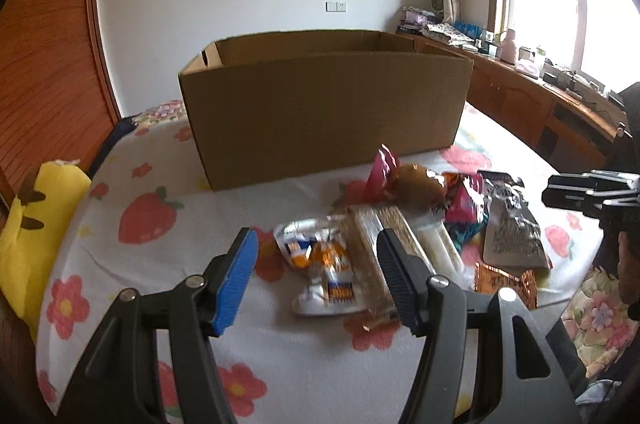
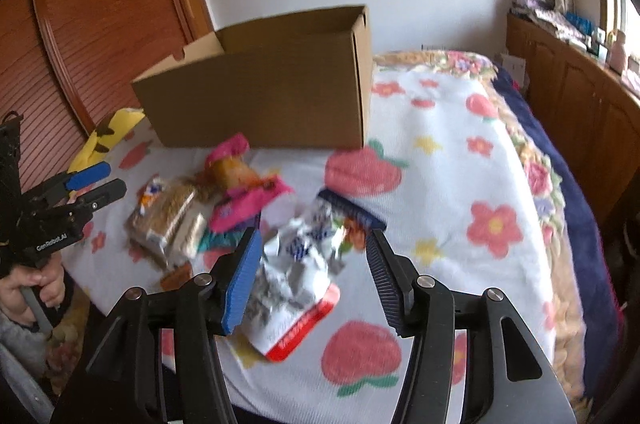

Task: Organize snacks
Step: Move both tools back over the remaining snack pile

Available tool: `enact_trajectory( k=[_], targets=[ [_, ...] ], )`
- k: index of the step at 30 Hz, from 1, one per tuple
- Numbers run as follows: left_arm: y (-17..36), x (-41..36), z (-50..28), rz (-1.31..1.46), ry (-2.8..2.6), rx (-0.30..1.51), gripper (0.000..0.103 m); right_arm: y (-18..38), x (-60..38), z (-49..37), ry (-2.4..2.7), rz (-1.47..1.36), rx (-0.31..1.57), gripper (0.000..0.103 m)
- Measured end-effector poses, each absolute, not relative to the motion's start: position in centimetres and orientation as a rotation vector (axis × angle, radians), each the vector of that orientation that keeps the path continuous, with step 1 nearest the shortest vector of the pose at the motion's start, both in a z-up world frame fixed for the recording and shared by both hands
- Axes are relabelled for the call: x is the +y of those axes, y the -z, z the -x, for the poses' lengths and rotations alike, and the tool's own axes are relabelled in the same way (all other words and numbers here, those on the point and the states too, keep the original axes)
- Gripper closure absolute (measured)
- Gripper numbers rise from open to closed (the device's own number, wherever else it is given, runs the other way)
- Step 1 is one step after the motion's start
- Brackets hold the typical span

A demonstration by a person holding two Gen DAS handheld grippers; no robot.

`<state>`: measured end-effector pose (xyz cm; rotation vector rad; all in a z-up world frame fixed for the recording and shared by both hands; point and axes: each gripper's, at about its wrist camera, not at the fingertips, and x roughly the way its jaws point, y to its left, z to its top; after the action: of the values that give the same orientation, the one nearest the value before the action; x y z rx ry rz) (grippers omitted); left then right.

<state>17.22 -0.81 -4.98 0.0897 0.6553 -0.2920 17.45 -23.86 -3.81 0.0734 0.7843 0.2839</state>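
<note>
An open cardboard box (image 1: 324, 104) stands on the flowered bed cover; it also shows in the right wrist view (image 2: 260, 92). A pile of snack packets lies in front of it. My left gripper (image 1: 316, 244) is open above a silver and orange packet (image 1: 320, 264) and a brown cracker pack (image 1: 376, 236). My right gripper (image 2: 312, 240) is open above a crumpled silver and white bag with a red edge (image 2: 296, 284). A pink packet (image 1: 380, 172) and a round brown snack (image 1: 416, 184) lie further back. Neither gripper holds anything.
A yellow plush toy (image 1: 28, 224) lies at the bed's left edge. A wooden wardrobe (image 2: 100, 4) stands behind the box. A wooden cabinet (image 1: 532, 100) with clutter runs under the window at right. The left gripper (image 2: 88, 184) appears at the left of the right wrist view.
</note>
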Motion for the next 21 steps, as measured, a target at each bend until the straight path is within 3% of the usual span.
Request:
enact_trajectory(
  k=[21],
  targets=[
    [6.9, -1.0, -17.1, -0.061, 0.301, 0.674, 0.041, 7.6, -23.1, -18.6, -0.413, -0.113, 0.877, 0.039]
  ],
)
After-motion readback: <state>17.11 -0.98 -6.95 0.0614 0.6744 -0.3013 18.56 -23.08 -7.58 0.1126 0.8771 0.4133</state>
